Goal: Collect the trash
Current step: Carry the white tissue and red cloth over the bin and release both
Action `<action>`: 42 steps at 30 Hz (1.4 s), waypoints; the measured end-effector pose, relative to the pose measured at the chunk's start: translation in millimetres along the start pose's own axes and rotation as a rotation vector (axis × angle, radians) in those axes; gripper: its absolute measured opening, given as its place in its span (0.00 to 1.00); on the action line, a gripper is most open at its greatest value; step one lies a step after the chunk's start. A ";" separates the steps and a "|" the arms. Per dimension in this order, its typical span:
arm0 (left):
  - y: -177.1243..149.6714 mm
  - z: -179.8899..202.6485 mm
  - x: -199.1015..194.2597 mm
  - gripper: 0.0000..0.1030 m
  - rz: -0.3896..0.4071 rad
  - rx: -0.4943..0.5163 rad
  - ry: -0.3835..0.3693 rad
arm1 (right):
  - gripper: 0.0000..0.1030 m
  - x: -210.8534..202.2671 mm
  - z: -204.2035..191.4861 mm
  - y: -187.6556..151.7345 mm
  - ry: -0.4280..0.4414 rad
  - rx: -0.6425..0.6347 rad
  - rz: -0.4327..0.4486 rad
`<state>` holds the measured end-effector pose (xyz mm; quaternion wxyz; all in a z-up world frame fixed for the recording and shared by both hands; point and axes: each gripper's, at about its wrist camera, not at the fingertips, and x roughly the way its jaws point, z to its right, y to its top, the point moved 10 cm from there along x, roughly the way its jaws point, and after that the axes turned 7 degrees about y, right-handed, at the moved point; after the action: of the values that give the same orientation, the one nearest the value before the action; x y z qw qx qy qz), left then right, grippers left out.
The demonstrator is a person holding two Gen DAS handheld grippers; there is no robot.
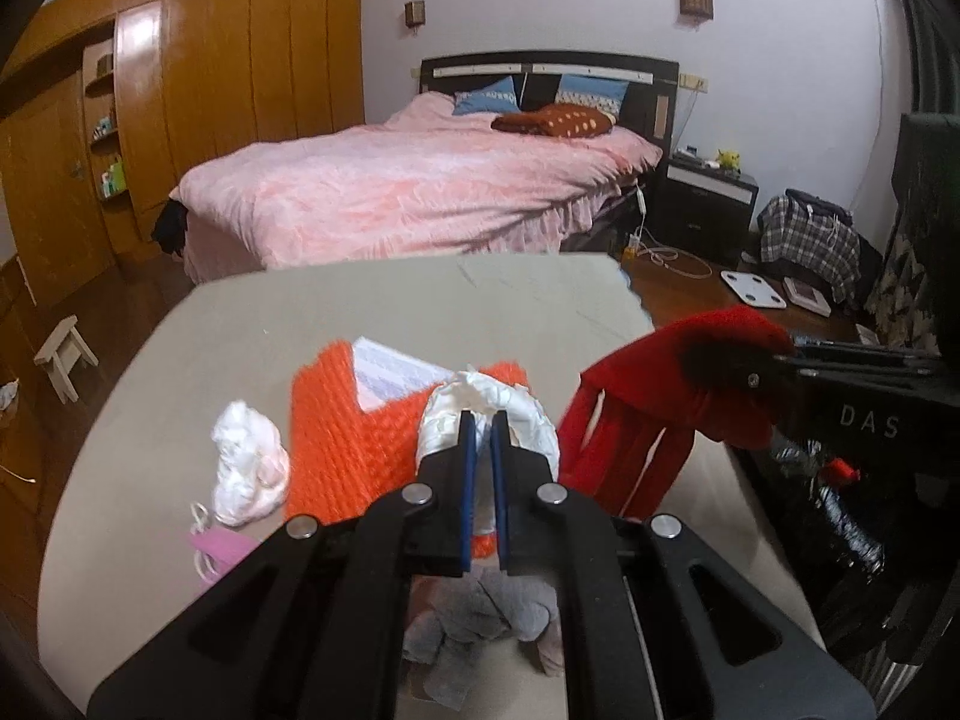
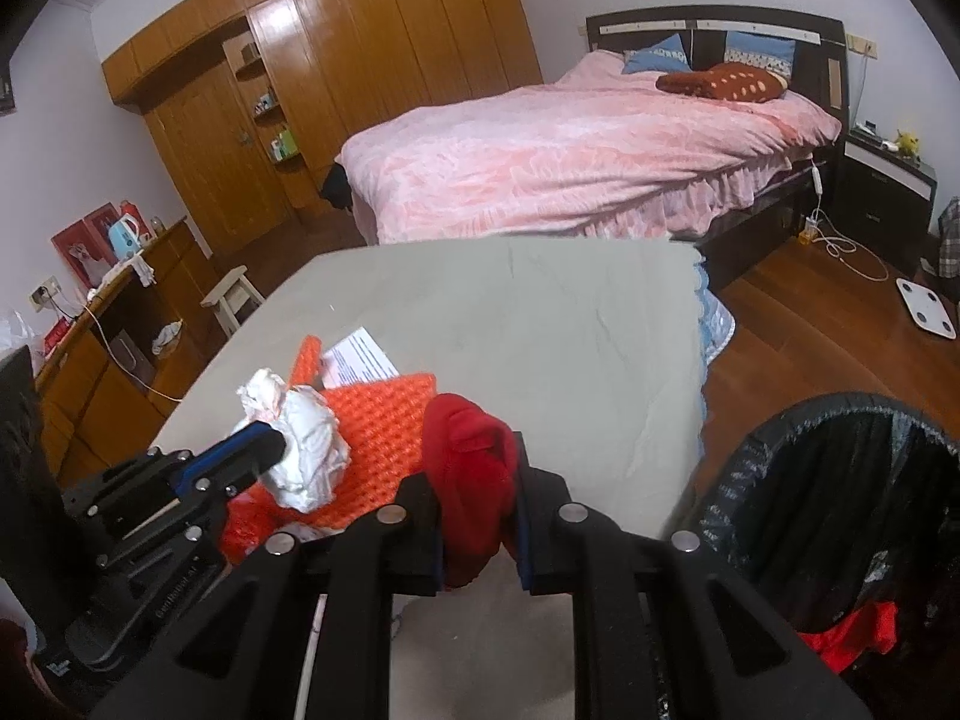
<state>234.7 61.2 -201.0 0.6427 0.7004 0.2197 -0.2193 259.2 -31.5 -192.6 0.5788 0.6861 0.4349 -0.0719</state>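
A bedroom: a wooden wardrobe (image 2: 360,60) lines the far wall and a bed (image 1: 408,198) under a pink cover stands beyond the work surface. In front lies a counter (image 2: 540,348) draped in grey cloth. At its right edge, seen from the right wrist, stands a bin (image 2: 840,480) lined with a black bag, its mouth open, something red lying low inside.

On the counter an orange mat (image 1: 348,438) lies flat with a printed sheet (image 1: 390,375) partly on it. A red cloth (image 1: 648,396) hangs from the right gripper (image 2: 480,516); its fingers are clamped on the fabric, which bunches up between them and droops below. From the left wrist the cloth hangs in strips above the counter's right edge, near the bin.

The left gripper (image 1: 480,438) has its fingers pressed together on a white wad (image 1: 486,414) of crumpled paper, held over the orange mat. In the right wrist view the same wad sits at the tip of the left gripper, clear of the mat. A second crumpled wad (image 1: 249,462), white and pale pink, lies on the counter left of the mat. Just beside it, toward the camera, is a pink mask (image 1: 216,546) with white loops. Grey cloth (image 1: 480,618) lies under the left gripper.
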 end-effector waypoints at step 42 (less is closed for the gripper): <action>69.9 117.4 -70.0 0.04 0.141 0.053 -0.187 | 0.16 -181.5 78.3 30.8 -0.195 0.040 0.222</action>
<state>216.5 -63.0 -112.7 0.6554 0.7075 0.1028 -0.2437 200.8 -190.3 -85.8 0.6090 0.7311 0.2963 -0.0825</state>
